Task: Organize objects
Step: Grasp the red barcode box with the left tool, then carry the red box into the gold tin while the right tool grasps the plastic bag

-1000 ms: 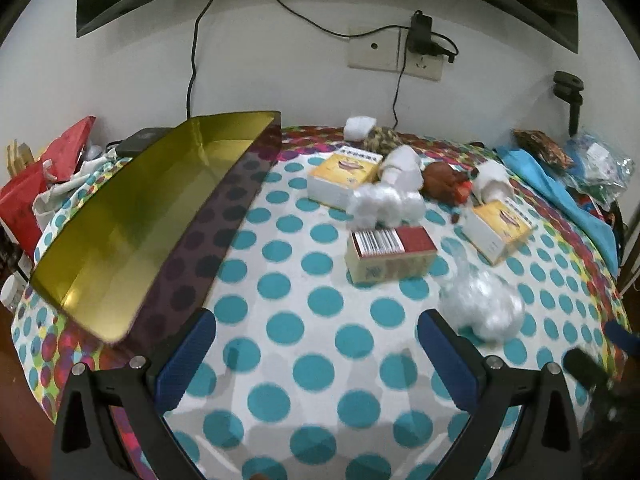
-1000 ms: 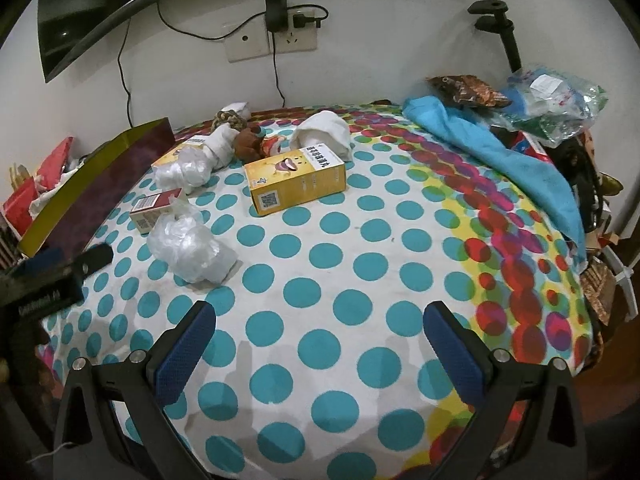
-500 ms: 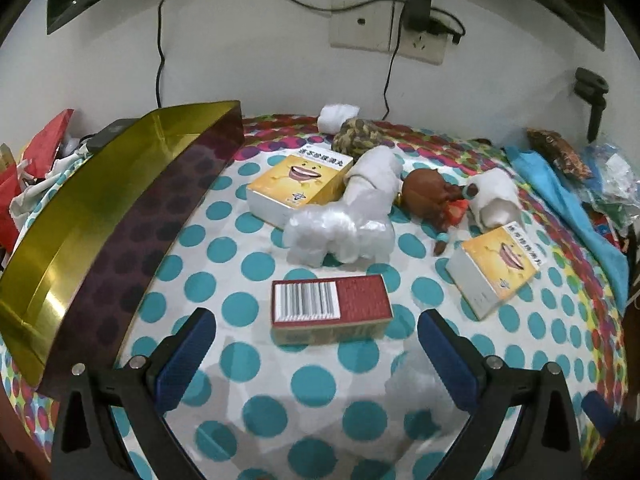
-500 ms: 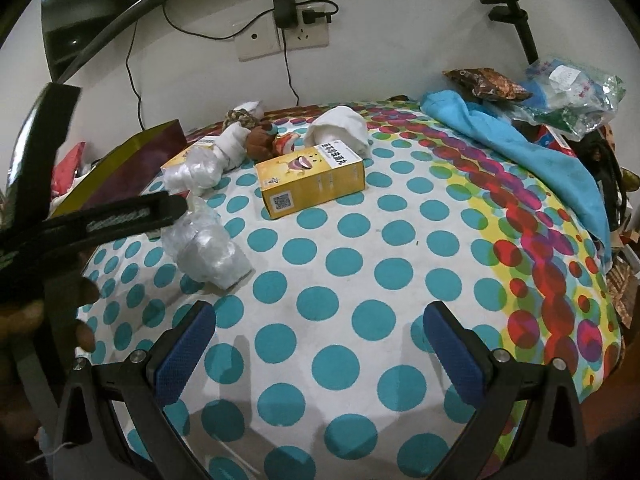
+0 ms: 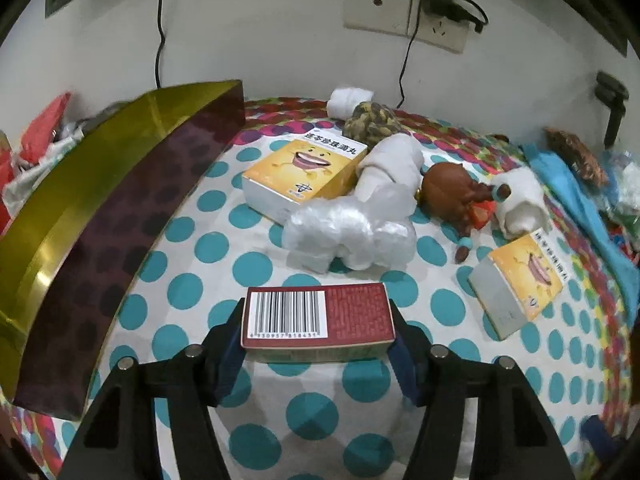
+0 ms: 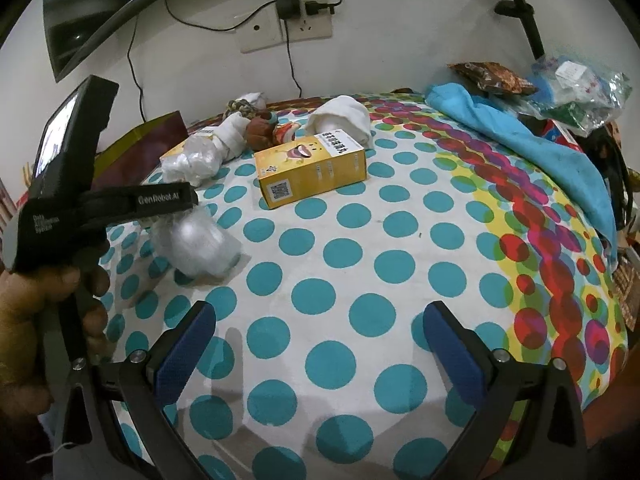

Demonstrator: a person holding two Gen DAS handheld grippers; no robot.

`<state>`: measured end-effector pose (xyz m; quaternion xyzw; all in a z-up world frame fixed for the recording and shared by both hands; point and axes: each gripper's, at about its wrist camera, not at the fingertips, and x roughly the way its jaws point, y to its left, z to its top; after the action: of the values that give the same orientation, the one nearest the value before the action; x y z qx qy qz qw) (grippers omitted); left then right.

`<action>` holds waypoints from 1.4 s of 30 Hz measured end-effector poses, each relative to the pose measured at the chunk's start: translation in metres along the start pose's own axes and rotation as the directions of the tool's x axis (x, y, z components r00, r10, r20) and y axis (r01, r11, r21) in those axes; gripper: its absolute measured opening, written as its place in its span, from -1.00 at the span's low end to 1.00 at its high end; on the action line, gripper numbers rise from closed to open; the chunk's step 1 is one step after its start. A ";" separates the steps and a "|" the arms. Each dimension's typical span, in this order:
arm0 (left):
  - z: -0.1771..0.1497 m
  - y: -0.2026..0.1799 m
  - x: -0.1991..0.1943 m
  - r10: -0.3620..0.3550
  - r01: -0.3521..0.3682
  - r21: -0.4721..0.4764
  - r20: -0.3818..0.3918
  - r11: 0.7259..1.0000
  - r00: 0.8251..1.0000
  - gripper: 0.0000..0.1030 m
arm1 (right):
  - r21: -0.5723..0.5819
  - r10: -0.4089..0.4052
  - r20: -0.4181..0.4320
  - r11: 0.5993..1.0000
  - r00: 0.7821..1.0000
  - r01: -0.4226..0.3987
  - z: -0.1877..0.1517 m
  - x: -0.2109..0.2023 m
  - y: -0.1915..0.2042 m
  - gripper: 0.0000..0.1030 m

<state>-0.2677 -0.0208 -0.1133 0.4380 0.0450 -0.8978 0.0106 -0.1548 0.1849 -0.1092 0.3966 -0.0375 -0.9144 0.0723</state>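
Note:
A dark red box (image 5: 316, 320) with a barcode lies flat on the dotted tablecloth (image 5: 256, 264). My left gripper (image 5: 318, 332) has the box between its jaws, which are closing, and the blue pads touch both short ends. In the right wrist view my right gripper (image 6: 316, 344) hovers open over bare cloth, nothing between its fingers. Two yellow boxes (image 5: 308, 168) (image 5: 524, 280), crumpled plastic (image 5: 352, 232), white rolls (image 5: 390, 164) and a brown toy (image 5: 448, 196) lie beyond the red box.
A long gold-lined maroon box (image 5: 100, 184) stands open along the left. A blue cloth (image 6: 520, 136) and bags (image 6: 576, 88) crowd the right edge. A second plastic wad (image 6: 196, 244) sits by the hand (image 6: 24, 320) holding the left tool. Wall and cables stand behind.
The left gripper moved forward and down to the red box and its jaws narrowed from wide open onto the box's ends. The right gripper stayed nearly still and open.

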 end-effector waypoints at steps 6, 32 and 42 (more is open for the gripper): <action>-0.001 0.009 -0.026 0.002 -0.004 0.031 0.058 1.000 0.998 0.24 | -0.060 0.017 0.007 0.998 1.000 -0.016 0.003 0.000 0.017 1.00; -0.031 0.066 -0.099 0.055 -0.056 0.001 0.180 0.998 0.982 0.24 | -0.118 0.165 -0.033 0.979 0.986 -0.168 0.033 0.036 0.069 -0.33; 0.001 0.131 -0.118 0.170 -0.145 -0.124 0.217 0.982 0.961 0.24 | -0.142 0.200 -0.019 0.969 0.980 -0.201 0.028 0.016 0.082 -0.33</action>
<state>-0.1879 -0.1539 -0.0293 0.3337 0.0565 -0.9345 0.1105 -0.1781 0.1016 -0.0915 0.3867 -0.0115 -0.9018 0.1926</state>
